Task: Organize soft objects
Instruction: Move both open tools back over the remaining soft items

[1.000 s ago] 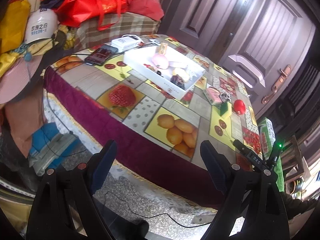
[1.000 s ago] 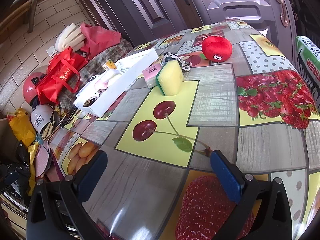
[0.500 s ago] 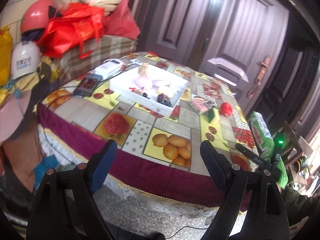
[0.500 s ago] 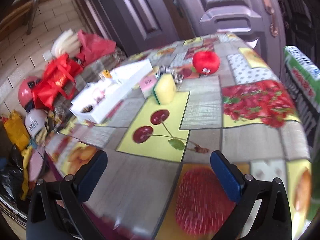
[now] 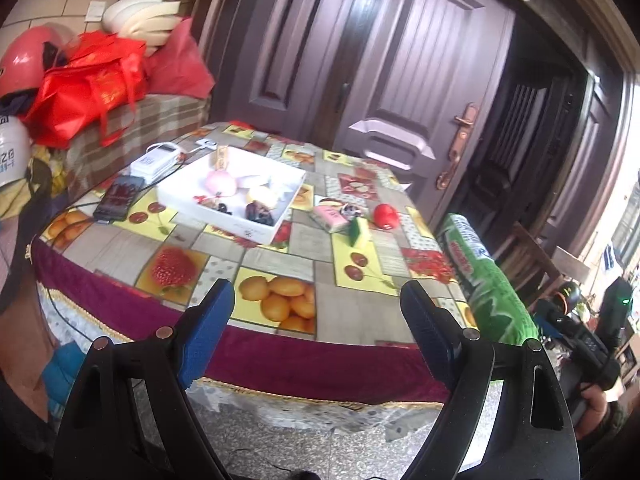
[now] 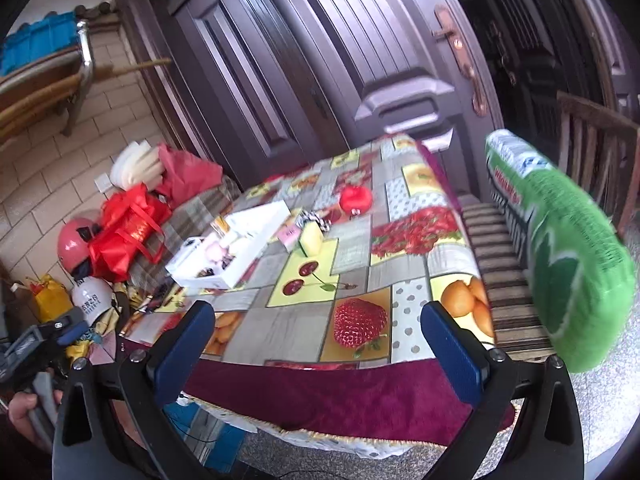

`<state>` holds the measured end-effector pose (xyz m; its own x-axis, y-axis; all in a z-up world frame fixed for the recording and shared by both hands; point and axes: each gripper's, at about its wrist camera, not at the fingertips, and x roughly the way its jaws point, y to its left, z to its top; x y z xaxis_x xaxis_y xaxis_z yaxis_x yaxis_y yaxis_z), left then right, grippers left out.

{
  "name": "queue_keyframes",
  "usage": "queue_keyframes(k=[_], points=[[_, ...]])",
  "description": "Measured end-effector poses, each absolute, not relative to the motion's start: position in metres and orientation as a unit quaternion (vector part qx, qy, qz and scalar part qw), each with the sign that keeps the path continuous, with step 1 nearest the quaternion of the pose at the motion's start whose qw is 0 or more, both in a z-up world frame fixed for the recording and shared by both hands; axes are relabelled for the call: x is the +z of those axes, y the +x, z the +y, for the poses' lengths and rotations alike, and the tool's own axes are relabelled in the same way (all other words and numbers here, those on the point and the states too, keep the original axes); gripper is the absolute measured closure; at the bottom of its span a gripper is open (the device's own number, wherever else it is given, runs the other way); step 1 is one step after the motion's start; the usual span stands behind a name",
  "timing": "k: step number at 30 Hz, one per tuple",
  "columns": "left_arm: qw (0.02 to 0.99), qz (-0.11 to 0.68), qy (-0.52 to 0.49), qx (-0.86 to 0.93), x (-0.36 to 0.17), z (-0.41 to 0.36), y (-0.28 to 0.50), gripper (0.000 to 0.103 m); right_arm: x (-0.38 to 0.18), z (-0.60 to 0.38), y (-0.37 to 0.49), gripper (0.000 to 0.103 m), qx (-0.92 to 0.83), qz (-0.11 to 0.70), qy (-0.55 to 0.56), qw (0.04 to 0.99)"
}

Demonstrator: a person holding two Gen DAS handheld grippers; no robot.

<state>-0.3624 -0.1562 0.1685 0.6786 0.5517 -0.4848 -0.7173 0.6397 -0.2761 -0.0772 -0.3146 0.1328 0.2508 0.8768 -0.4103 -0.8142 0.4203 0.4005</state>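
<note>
In the left wrist view the table (image 5: 280, 336), covered by a fruit-print cloth, fills the middle of the frame, and its near edge with the maroon skirt runs across just above the fingertips. The left gripper (image 5: 316, 332) is held off the table, over the speckled floor; its blue-padded jaws are spread wide and nothing is between them. Bare cloth lies along the near half of the table, so open room is found there.

The white tray (image 5: 240, 222) is seen left of centre in the upper middle, with soft items already inside. To its right, on the cloth, the pink pack (image 5: 330, 216), the yellow-green sponge (image 5: 356, 232) and the red plush (image 5: 386, 215) are set close together, well apart from the gripper. A phone (image 5: 119, 197) and a white box (image 5: 154, 162) lie at the far left edge of the table. A green pillow (image 5: 486, 284) is propped along the right edge.

In the right wrist view the right gripper (image 6: 320, 344) is likewise held before the near table edge, jaws wide apart and empty. The red plush (image 6: 355, 199) and sponge (image 6: 311, 239) are seen in the middle, far beyond the fingertips, with the tray (image 6: 224, 276) to their left. The green pillow (image 6: 568, 264) crowds the right of the frame.
</note>
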Motion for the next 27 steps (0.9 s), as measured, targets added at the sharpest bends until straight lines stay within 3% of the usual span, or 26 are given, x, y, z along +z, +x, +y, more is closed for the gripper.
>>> queue_keyframes(k=[15, 21, 27], points=[[0.88, 0.167, -0.183, 0.406, 0.192, -0.205, -0.334, 0.017, 0.201, -0.34, -0.091, 0.0, 0.535, 0.206, 0.005, 0.819], [0.891, 0.158, -0.146, 0.4, 0.169, -0.205, -0.295, 0.017, 0.192, -0.336, -0.089, 0.0, 0.513, 0.201, -0.04, 0.834], [0.884, 0.187, -0.179, 0.39, 0.154, -0.19, -0.285, 0.017, 0.177, -0.336, -0.082, 0.0, 0.502, 0.222, -0.035, 0.835]])
